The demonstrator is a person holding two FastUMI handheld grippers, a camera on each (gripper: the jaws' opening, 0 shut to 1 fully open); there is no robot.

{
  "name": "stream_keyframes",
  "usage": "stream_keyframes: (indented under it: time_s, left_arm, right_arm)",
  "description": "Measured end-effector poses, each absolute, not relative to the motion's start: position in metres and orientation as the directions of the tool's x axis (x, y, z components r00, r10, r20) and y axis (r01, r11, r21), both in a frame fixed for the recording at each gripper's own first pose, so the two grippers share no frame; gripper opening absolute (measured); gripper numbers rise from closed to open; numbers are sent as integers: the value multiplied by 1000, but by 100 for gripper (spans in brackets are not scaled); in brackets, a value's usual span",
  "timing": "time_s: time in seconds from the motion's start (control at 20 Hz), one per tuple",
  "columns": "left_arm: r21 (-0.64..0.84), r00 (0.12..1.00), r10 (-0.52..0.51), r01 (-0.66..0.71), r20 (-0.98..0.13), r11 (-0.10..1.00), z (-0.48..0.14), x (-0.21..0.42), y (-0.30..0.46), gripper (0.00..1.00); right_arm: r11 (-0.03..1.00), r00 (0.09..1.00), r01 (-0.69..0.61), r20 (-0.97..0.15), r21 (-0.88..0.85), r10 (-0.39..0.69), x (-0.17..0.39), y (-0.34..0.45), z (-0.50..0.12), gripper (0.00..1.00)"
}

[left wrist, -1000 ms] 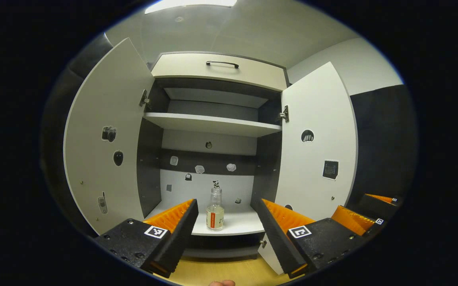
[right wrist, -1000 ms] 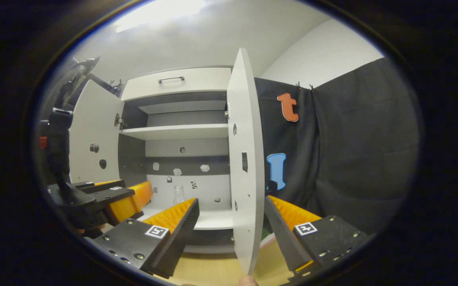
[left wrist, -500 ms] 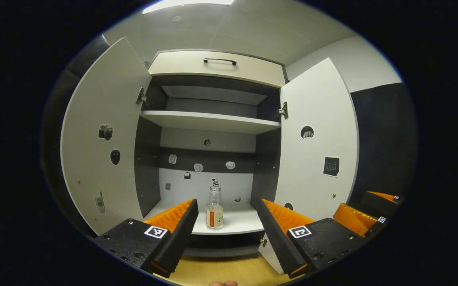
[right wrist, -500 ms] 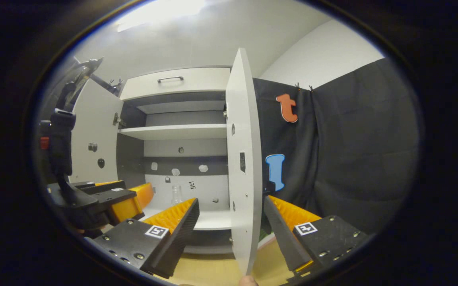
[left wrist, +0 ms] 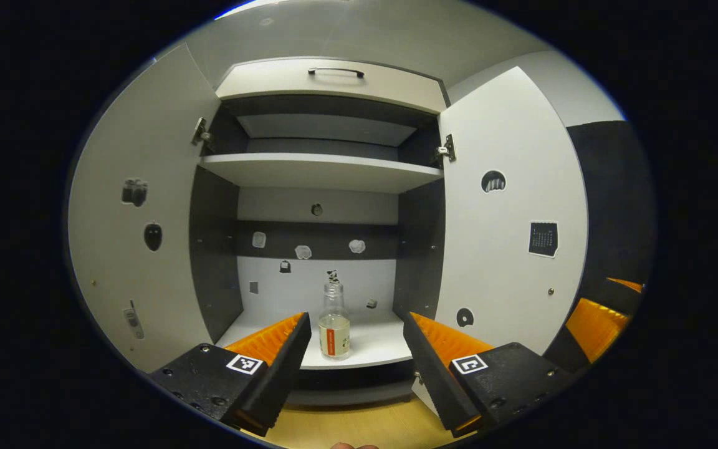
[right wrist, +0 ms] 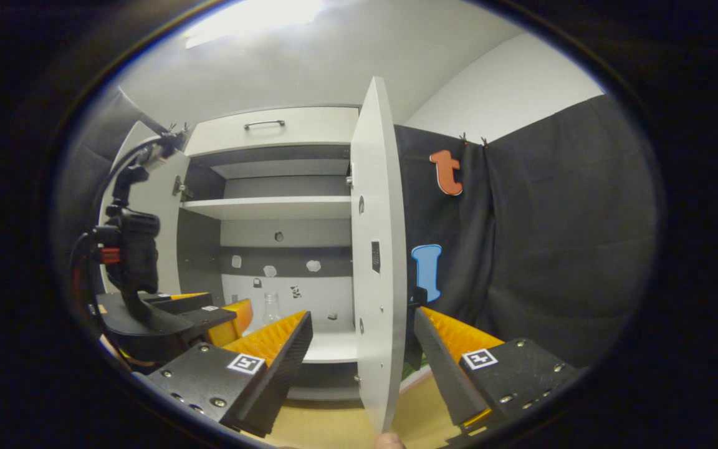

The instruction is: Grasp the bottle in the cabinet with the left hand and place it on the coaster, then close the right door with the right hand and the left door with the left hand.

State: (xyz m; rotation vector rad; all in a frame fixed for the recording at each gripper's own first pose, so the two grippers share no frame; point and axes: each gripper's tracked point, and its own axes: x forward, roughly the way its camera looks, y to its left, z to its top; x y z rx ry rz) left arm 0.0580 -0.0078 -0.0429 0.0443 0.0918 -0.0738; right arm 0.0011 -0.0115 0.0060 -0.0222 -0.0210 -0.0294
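Left gripper view: left gripper (left wrist: 353,330) hangs in front of the open grey-and-white cabinet (left wrist: 328,174), fingers spread wide and holding nothing, lined up so the small clear glass bottle with the orange-and-white label (left wrist: 335,324) sits between them, a bit left of centre. Bottle stands upright near the front edge of the white lower shelf (left wrist: 371,343), apart from both fingers, so the grasp is not yet made; my read is approach phase, with forward travel needed before the jaws can close. Both white doors, left door (left wrist: 141,218) and right door (left wrist: 508,224), are swung fully out, giving clear access. Right gripper view: right gripper (right wrist: 359,349) is also spread and empty, straddling the near edge of the right door, likely parked for the later push. Coaster location: cannot tell.
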Motion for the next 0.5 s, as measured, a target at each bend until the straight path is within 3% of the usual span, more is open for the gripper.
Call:
stream_keyframes:
  time_s: [0.5]
  left_arm:
    - [-13,979,-107,107,-172,994,-103,159,17,95]
  right_arm:
    - [996,996,72,60,-50,-69,-5,-20,11,99]
